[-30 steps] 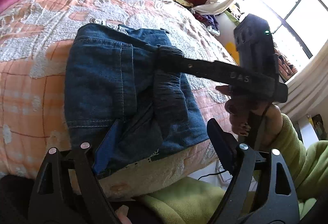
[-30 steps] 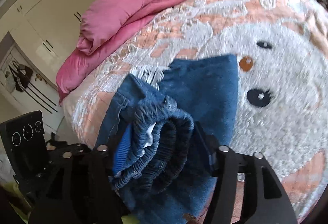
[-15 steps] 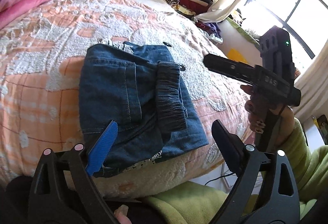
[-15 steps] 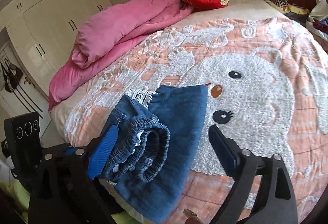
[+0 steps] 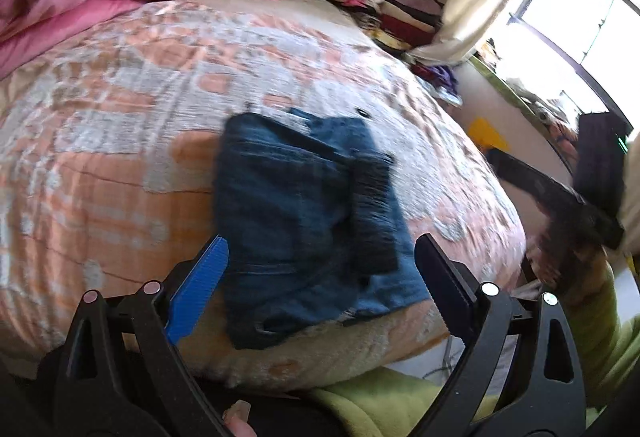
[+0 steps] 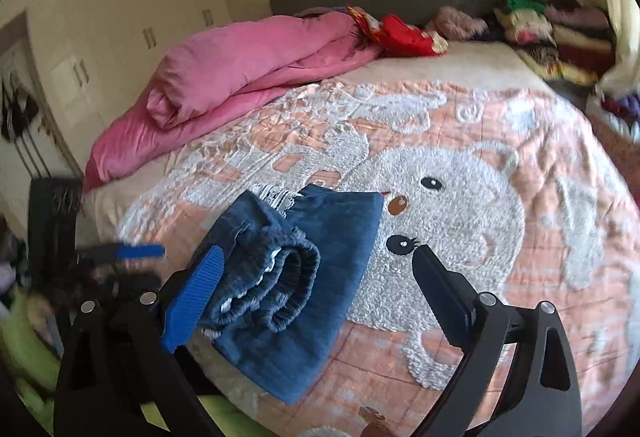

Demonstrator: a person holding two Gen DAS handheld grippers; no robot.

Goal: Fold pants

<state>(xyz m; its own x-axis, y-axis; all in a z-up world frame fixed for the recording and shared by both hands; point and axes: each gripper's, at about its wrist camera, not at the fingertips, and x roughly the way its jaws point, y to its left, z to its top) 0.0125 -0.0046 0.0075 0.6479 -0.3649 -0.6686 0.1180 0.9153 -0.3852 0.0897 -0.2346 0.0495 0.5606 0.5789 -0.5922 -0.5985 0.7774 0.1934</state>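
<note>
The blue denim pants (image 5: 304, 213) lie folded in a compact rectangle near the front edge of the bed, with the elastic waistband (image 6: 288, 277) rolled on top. My left gripper (image 5: 322, 249) hangs open, back from the near edge of the pants, touching nothing. My right gripper (image 6: 318, 255) is also open and lifted off the waistband, its pads clear of the cloth. In the left wrist view the right gripper (image 5: 560, 197) is a blurred shape at the right, off the bed. The right wrist view has the left gripper (image 6: 128, 253) at the left.
An orange and white bear-pattern blanket (image 6: 460, 197) covers the bed. A pink duvet (image 6: 240, 69) lies at the far left, with red cloth (image 6: 404, 33) and a stack of folded clothes (image 6: 560, 33) by the headboard. The bed edge (image 5: 320, 361) is close, with a green sleeve (image 5: 600, 337) below.
The right gripper let go of the rolled waistband, opened wide and drew back and up. The left gripper opened fully and pulled away too. The pants stay folded on the bed.
</note>
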